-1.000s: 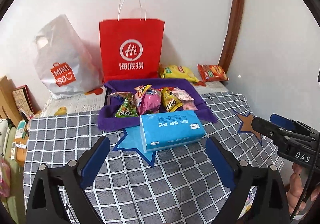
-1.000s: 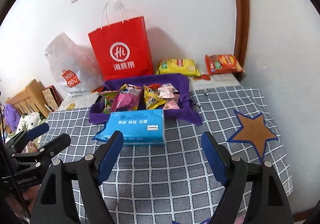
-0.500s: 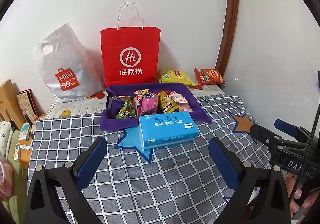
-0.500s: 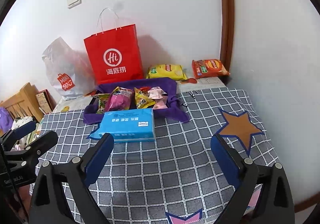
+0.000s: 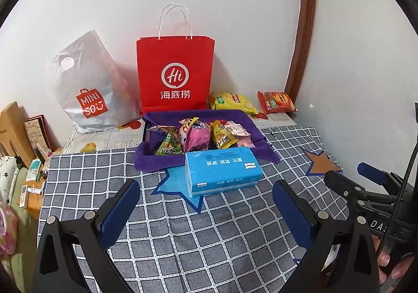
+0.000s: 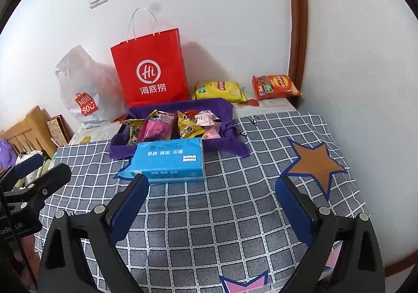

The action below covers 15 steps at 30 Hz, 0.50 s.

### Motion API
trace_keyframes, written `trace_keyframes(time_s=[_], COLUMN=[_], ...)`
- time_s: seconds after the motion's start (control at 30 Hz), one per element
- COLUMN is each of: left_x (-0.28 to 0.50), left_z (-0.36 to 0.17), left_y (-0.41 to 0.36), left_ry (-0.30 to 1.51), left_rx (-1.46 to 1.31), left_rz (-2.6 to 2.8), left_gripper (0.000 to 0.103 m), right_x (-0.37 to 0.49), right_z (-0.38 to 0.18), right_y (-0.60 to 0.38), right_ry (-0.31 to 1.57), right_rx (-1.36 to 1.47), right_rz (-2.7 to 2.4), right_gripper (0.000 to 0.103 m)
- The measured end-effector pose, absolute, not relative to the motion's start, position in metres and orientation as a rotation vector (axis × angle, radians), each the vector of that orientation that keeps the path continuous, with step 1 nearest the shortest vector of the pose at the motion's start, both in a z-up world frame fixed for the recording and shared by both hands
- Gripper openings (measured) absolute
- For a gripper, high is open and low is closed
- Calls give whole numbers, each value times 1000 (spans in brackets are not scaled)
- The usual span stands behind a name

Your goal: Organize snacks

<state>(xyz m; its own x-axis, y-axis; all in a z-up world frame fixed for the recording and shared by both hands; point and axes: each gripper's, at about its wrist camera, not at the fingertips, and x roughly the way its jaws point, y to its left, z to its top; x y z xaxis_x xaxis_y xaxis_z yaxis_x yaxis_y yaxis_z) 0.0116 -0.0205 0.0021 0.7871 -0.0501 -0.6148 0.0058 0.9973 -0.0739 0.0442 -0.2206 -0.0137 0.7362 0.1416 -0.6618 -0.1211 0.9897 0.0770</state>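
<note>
Both my grippers hang above the checked counter point(image 5: 214, 230) with nothing in them. My left gripper point(image 5: 206, 201) has its jaws spread wide; my right gripper point(image 6: 211, 196) has just been opening, and it is wide and empty too.

The snacks point(image 5: 198, 136) lie in a heap on the purple cloth point(image 5: 146, 162) at twelve o'clock from my left gripper, just behind the blue tissue pack point(image 5: 222, 173). Two more, a yellow bag point(image 6: 219, 90) and an orange bag point(image 6: 274, 86), sit by the wall at one o'clock from my right gripper.

I judge these packets light, crinkly and slippery, with puffed middles that would crush. I would pinch a flat sealed edge, not the belly, and lift gently.
</note>
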Motion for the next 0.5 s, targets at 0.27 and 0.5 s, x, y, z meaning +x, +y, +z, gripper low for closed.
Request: trace_keyframes(time_s=[0.27,0.5], left_x=[12,11], left_z=[2,2], left_y=[-22,-22], left_ry=[664,664], left_rx=[-64,-63], left_rz=[-28,-27], left_gripper=[102,102], right_x=[43,42], right_z=[-15,-13], right_y=[-217,-213], right_ry=[728,723], right_rx=[27,25], right_rz=[152,156], right_gripper=[97,97])
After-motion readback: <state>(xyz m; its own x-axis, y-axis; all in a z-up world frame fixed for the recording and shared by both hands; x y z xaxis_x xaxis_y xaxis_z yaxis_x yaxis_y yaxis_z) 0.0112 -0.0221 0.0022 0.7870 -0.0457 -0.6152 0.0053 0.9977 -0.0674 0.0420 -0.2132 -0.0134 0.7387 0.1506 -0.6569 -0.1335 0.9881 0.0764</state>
